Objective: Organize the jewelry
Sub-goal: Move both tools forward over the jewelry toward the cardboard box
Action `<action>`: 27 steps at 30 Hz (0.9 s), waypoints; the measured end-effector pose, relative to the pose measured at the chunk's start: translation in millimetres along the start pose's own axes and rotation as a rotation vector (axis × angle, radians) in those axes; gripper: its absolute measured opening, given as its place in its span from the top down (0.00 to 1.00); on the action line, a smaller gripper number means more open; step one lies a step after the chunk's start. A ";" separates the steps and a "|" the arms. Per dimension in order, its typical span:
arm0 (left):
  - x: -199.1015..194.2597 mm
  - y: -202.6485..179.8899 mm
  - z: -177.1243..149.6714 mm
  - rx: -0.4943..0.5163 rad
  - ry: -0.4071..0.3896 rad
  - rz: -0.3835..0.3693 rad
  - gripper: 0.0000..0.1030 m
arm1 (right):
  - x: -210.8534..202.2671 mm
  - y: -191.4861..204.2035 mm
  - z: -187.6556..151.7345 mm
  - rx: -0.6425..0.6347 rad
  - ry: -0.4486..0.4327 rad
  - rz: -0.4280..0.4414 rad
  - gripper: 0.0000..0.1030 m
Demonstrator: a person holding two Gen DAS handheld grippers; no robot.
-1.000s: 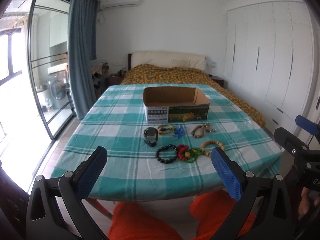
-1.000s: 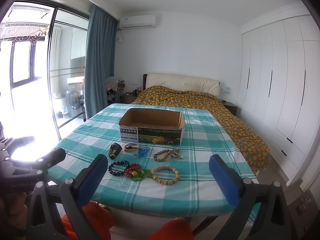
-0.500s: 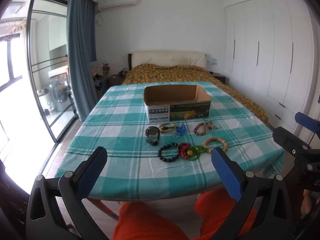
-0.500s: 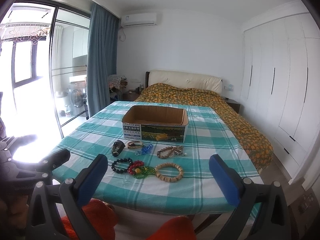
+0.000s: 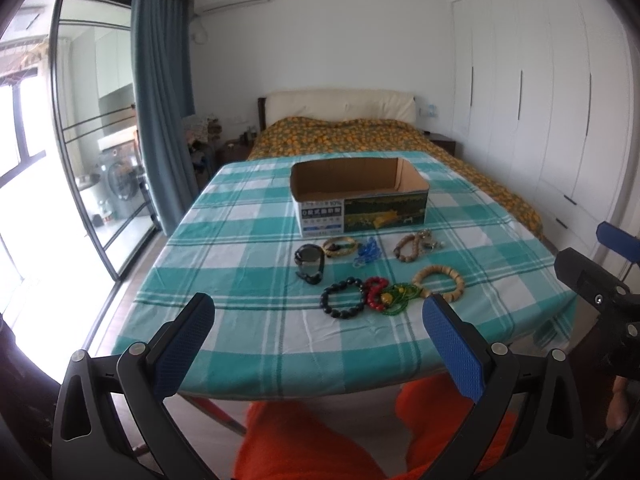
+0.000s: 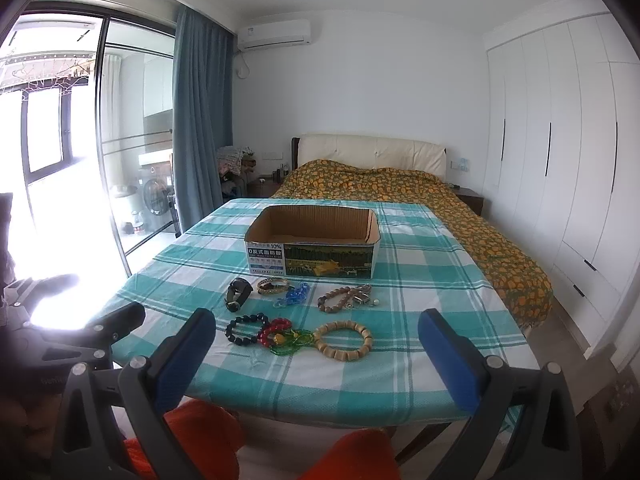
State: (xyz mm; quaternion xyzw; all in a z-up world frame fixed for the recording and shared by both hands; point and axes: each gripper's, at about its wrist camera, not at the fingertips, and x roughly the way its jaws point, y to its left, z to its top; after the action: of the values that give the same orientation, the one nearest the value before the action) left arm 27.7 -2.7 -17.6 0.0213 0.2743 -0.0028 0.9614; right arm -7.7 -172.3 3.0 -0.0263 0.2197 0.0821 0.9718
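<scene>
Hovering short of the near table (image 5: 248, 344) edge, left tool (image 5: 318, 346) & right tool (image 6: 316, 354) both gape wide, nothing held. Cardboard box (image 5: 360, 196) sits open-topped mid-table on the teal check cloth. Jewelry lies in 2 rows in front of it: back row w/ black watch (image 5: 309, 262), gold bangle (image 5: 339, 245), blue bead piece (image 5: 366, 254), brown bead bracelet (image 5: 410, 247); front row w/ black bead bracelet (image 5: 343, 302), red bracelet (image 5: 376, 290), green bracelet (image 5: 398, 300), tan wood bracelet (image 5: 440, 282), all four touching in a chain.
</scene>
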 end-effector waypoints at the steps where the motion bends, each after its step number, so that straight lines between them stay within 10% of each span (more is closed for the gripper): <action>1: 1.1 -0.1 0.2 0.002 0.005 0.001 0.00 | 0.8 0.2 -0.4 0.000 0.004 0.000 0.00; 27: 50.6 25.0 -5.0 -0.066 0.110 -0.058 0.00 | 54.8 0.3 -0.3 -0.007 0.125 0.035 0.00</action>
State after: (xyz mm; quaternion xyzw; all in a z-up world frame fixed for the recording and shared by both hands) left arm 68.5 22.8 -47.6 -0.0184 0.3270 -0.0205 0.9446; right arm 40.9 -163.9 -20.9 -0.0309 0.2802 0.0983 0.9544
